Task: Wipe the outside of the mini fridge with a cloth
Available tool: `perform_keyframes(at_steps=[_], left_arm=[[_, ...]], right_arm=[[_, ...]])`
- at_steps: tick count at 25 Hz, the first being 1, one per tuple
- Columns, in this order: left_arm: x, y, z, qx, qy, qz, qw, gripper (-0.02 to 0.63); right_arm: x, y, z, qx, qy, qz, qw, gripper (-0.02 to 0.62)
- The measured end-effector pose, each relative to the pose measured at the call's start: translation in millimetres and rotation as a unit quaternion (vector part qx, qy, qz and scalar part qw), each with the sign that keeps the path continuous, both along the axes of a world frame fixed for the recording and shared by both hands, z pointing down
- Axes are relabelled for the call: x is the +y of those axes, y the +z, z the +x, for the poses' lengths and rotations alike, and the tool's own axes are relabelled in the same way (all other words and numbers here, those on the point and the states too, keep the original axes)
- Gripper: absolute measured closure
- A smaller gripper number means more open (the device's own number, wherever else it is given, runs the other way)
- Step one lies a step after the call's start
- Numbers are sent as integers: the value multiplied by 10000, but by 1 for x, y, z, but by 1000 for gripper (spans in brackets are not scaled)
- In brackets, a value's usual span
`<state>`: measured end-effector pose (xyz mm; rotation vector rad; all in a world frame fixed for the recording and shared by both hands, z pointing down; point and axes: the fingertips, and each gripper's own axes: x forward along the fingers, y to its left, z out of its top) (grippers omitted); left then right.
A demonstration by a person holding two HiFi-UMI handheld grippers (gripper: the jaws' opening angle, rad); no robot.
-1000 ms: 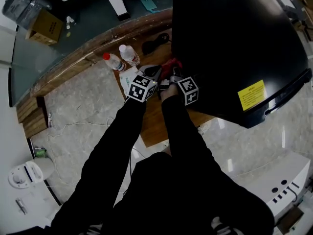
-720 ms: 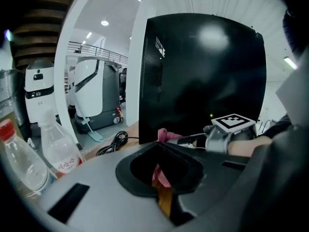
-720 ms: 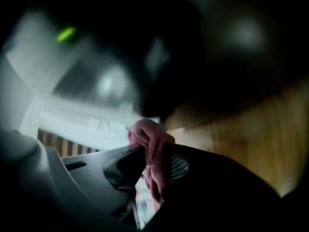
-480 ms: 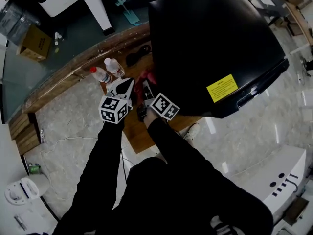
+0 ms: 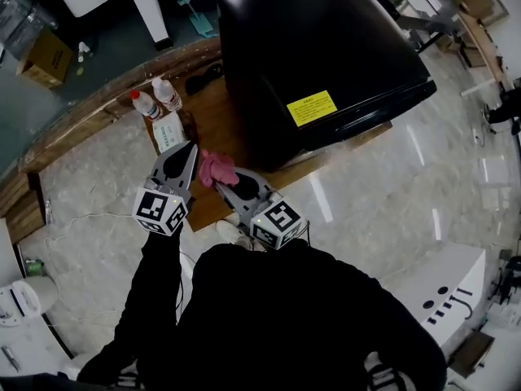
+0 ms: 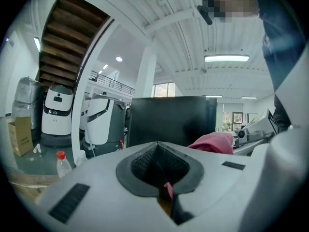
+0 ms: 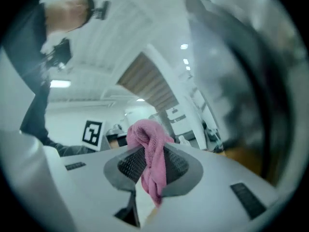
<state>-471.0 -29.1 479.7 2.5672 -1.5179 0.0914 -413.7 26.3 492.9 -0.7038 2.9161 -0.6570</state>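
Note:
The black mini fridge (image 5: pixel 317 47) stands on a wooden board (image 5: pixel 224 133); a yellow label sits near its front edge. My right gripper (image 5: pixel 221 182) is shut on a crumpled pink cloth (image 5: pixel 216 168), held in the air in front of the fridge's left lower corner, apart from it. In the right gripper view the cloth (image 7: pixel 150 144) hangs bunched between the jaws of that gripper (image 7: pixel 147 153). My left gripper (image 5: pixel 188 147) hovers just left of the cloth, jaws shut, nothing seen held. In the left gripper view, that gripper (image 6: pixel 158 148) faces the fridge (image 6: pixel 169 120), the cloth (image 6: pixel 212 141) showing at right.
Two plastic bottles (image 5: pixel 155 98) and a white card (image 5: pixel 168 130) sit at the board's left end. A black cable bundle (image 5: pixel 203 78) lies behind them. A cardboard box (image 5: pixel 45 55) is at far left, a white machine (image 5: pixel 456 300) at lower right. A white cable trails on the marble floor (image 5: pixel 89 186).
Both grippers have pulled back from the fridge's side toward the person, the pink cloth coming away with the right one. The fridge now sits farther up in the view.

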Motion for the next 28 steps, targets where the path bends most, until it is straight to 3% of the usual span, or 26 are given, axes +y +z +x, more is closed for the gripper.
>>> perform_keyframes(at_steps=[6,13,17,28], left_arm=[[44,-42,84,315,-170,336,9988,600],[68,-63,179,277,-369,467,9978,600],[73,-67,206,217,-408,526,9975,600],[68,-64,230,14,-819,577,9950,600]], right_arm=[[25,-44,99,425,11,799,9959,512],[-2,-64,195,504,446,961,9931,512],[-26,-68,212,550,615,974,9918,512],[-55,-68,223,984,1045,1215,9822,506]])
